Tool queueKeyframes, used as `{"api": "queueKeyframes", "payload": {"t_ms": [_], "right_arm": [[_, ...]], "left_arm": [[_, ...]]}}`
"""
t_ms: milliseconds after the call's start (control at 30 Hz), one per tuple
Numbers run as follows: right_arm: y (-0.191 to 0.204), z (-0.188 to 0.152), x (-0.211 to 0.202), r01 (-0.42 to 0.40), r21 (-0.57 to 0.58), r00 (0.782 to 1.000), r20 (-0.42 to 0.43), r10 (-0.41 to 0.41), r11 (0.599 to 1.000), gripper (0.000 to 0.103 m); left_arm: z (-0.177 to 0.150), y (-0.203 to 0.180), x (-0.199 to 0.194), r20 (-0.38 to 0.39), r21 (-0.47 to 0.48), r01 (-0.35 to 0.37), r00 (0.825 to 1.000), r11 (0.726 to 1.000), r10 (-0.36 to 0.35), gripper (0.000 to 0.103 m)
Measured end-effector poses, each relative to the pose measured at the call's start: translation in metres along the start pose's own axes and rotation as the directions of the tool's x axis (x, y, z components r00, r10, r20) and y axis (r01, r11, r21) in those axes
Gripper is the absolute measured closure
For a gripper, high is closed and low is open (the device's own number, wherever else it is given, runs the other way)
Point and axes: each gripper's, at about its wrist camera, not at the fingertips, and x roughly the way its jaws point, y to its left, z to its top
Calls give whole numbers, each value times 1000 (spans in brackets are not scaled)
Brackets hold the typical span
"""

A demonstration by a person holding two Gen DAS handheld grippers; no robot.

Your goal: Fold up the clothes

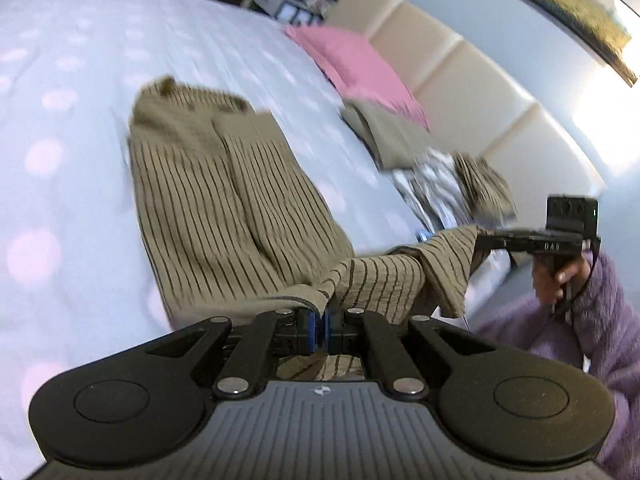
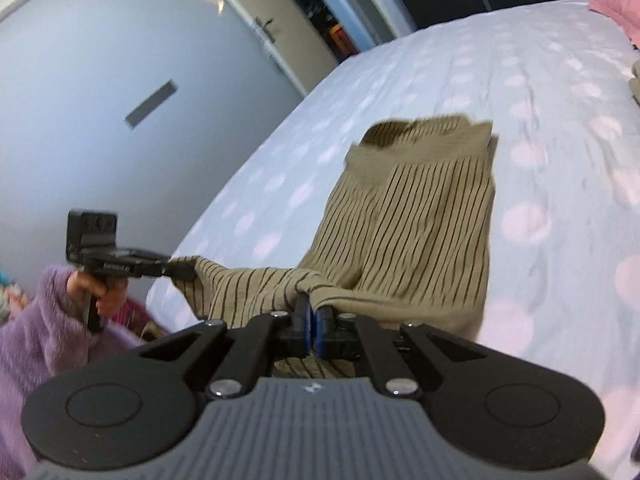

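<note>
Closest to me, the left tool (image 1: pixel 320 322) is clamped tight on the near hem of the striped trousers (image 1: pixel 224 200), its blue pads (image 1: pixel 310 328) pressed together with the tan cloth pinched between them. Just beside it, the right tool (image 2: pixel 311 322) grips the same hem at another spot, its pads also closed on the fabric. The stretch of hem between the two tools hangs lifted off the bed (image 1: pixel 72 80), sagging slightly. A hand in a fuzzy purple sleeve (image 1: pixel 600 320) holds each handle. Beyond the tools, the trousers lie flat on the white dotted bedcover, both legs side by side, waistband at the far end. Farther off, near the headboard (image 1: pixel 460 64), sits a small pile of other clothes (image 1: pixel 440 176), and past that a pink pillow (image 1: pixel 356 68).
</note>
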Motion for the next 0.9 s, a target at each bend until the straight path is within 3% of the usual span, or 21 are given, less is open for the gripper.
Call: {"api": "queueKeyframes", "payload": {"t_ms": [133, 433, 600, 900], "right_arm": [[-22, 31, 27, 56, 20, 997, 58, -57, 998, 100], [-74, 76, 96, 175, 83, 981, 71, -181, 981, 100], [-104, 87, 138, 217, 143, 971, 67, -229, 966, 100], [-123, 91, 206, 360, 155, 930, 13, -367, 920, 100]], "left_arm": [[34, 18, 27, 35, 1, -49, 998, 999, 49, 101], [82, 76, 95, 48, -75, -125, 991, 989, 129, 101], [90, 107, 125, 27, -134, -173, 984, 976, 178, 101], [92, 138, 166, 2, -203, -272, 961, 941, 278, 101]]}}
